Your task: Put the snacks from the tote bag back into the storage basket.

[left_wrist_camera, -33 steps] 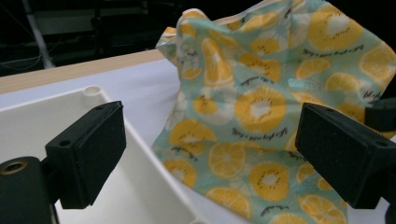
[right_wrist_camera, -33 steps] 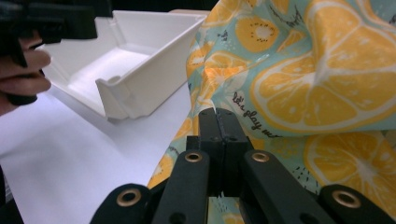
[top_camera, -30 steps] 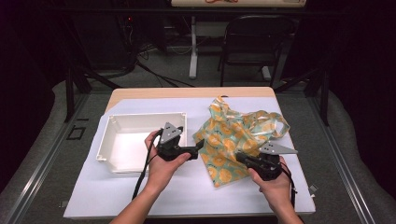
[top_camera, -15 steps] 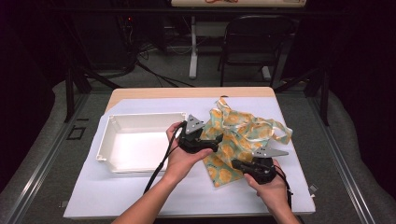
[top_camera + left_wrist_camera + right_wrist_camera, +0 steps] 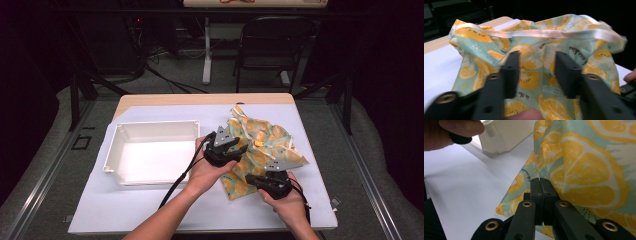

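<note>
1. Right gripper: fingers pinched tight on the near edge of the fruit-print cloth bag.
2. Left gripper: fingers have just been narrowing, bag fabric between them, not clamped yet.
3. Bag's crumpled on the desk, right beside the white tray.
</note>
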A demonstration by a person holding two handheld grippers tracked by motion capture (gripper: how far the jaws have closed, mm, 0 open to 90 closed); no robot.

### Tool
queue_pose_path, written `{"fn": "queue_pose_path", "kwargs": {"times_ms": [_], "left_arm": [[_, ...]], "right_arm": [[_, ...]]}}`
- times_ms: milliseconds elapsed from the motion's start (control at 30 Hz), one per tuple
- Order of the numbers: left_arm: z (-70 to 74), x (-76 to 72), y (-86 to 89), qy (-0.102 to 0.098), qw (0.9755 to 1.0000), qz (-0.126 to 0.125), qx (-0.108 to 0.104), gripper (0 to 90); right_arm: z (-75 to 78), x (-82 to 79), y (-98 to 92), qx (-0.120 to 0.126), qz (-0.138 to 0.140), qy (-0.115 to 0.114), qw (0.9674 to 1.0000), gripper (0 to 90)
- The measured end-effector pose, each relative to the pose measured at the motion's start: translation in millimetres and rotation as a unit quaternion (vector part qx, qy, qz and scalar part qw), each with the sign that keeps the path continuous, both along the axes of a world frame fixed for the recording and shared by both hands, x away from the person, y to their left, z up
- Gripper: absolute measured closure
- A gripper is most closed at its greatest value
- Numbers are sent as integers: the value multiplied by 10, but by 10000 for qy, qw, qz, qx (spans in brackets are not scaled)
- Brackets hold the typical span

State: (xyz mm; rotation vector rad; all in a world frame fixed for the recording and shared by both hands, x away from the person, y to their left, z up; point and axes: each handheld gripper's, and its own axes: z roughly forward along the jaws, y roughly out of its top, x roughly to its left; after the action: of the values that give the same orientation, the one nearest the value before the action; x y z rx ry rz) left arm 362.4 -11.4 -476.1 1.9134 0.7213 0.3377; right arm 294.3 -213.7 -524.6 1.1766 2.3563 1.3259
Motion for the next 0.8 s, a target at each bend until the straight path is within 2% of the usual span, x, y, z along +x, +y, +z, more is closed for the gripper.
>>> {"fn": "queue_pose_path", "kwargs": {"times_ms": [100, 133, 300, 333, 400, 467, 533, 733, 800], "left_arm": [[-31, 52, 17, 310, 9994, -130, -40, 877], [-36, 56, 21, 376, 9992, -153, -60, 900], [-68, 7, 9, 452, 9985, -318, 35, 900], [-81, -8, 0, 457, 9984, -335, 24, 900], [-103, -25, -7, 466, 9982, -378, 83, 900], [-116, -31, -13, 487, 9981, -379, 62, 900], [-128, -29, 3, 526, 9981, -332, 25, 900], [-113, -40, 63, 516, 9983, -265, -44, 900], [-113, -48, 101, 501, 9984, -258, -22, 900]], "right_arm": [[0, -12, 7, -27, 50, 4, 10000, 871], [6, -20, 4, -19, 61, -2, 10000, 840], [112, -147, -73, 228, 144, -228, 9994, 662], [138, -172, -101, 214, 135, -285, 9993, 639], [195, -235, -164, 348, 88, -406, 9985, 631], [225, -264, -199, 392, 105, -452, 9982, 626], [299, -356, -275, 538, 52, -619, 9966, 609], [467, -493, -441, 580, -108, -904, 9942, 567], [582, -498, -526, 672, -258, -1056, 9918, 566]]}}
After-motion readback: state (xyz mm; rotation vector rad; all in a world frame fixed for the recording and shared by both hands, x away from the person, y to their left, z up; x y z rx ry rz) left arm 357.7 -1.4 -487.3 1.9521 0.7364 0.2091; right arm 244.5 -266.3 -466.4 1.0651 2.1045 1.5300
